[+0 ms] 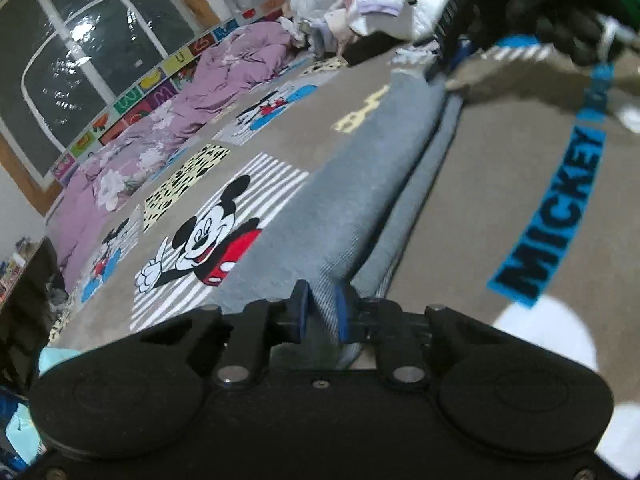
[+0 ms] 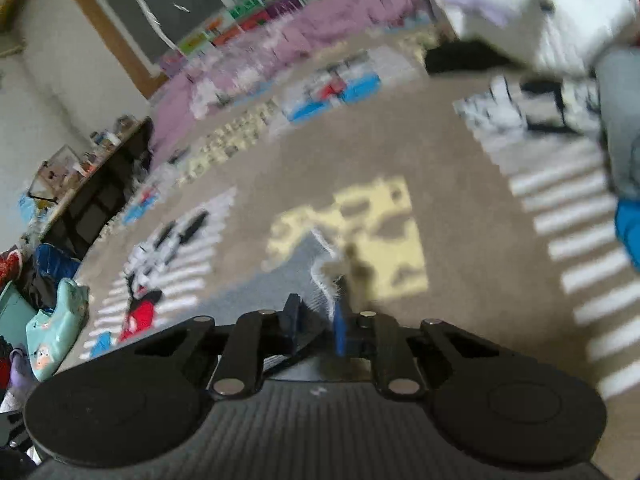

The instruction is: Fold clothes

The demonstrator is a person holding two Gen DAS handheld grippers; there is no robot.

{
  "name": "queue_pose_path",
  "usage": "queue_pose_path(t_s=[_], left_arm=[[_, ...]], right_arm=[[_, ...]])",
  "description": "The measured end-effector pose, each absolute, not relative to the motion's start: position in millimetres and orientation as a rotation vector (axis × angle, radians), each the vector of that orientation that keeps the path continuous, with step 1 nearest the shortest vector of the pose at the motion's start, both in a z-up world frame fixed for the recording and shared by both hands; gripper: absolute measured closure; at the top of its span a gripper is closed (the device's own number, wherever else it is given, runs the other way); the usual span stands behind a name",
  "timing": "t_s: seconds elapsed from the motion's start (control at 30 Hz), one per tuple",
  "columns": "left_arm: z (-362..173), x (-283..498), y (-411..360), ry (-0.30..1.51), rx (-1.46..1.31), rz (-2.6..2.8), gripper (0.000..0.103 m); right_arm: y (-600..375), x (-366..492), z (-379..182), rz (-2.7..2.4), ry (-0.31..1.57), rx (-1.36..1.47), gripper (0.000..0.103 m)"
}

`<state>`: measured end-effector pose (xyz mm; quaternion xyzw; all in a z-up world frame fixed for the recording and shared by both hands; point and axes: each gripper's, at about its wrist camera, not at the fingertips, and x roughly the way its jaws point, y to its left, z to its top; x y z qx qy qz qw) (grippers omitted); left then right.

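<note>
A grey garment [image 1: 360,168] lies folded into a long strip on a tan Mickey Mouse blanket [image 1: 500,160]. My left gripper [image 1: 322,308] is at the strip's near end, its blue pads shut on a pinch of the grey cloth. A black-gloved hand [image 1: 560,16] is blurred at the far end. In the right wrist view, my right gripper [image 2: 318,320] has the grey garment [image 2: 288,276] between its blue pads, which are shut on it. A frayed pale edge [image 2: 328,276] sticks up just ahead of them. This view is motion-blurred.
A purple quilt [image 1: 160,120] lies bunched along the window side of the blanket. A heap of white and pastel clothes [image 1: 360,0] sits at the far end. A low dark table [image 2: 80,192] and bags [image 2: 52,320] stand on the floor to the left.
</note>
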<state>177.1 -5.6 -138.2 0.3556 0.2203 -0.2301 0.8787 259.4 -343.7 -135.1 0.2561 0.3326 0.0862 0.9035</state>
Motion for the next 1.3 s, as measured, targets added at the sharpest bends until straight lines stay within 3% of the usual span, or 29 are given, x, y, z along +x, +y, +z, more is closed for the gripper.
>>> queue_pose_path(t_s=[0.1,0.23,0.47,0.53,0.6,0.67,0.9,1.1,1.3], left_arm=[[-135.2,172.6,-1.0,0.455,0.749,-0.496,0.09],[-143.2,170.7,-2.4,0.462,0.786,-0.496,0.09],[-149.8,171.4,-3.5,0.473,0.819,-0.461,0.091],[-152.2,173.2,-3.5,0.483,0.813,-0.468,0.092],[-146.7,171.5,-0.3,0.484,0.774,-0.483,0.091],[-134.8,166.9,6.8,0.479,0.725,-0.513,0.086],[-95.8,168.2,38.1,0.427,0.428,-0.501,0.085],[-119.5,196.4,33.2,0.537,0.266,-0.497,0.085],[-147.4,216.2,5.2,0.612,0.315,-0.416,0.084]], right_arm=[[-344.7,254.6,-122.6,0.18,0.659,0.505,0.085],[-346.2,260.8,-151.2,0.139,0.75,0.5,0.084],[-349.1,263.0,-165.4,0.139,0.742,0.532,0.084],[-348.6,259.9,-163.7,0.135,0.735,0.539,0.077],[-357.6,253.7,-156.9,0.09,0.678,0.548,0.069],[-365.6,246.1,-149.3,0.052,0.623,0.555,0.069],[-333.1,227.1,-125.2,0.08,0.544,0.319,0.071],[-328.0,250.5,-149.3,0.075,0.62,0.368,0.061],[-310.4,270.4,-174.3,0.056,0.658,0.252,0.064]])
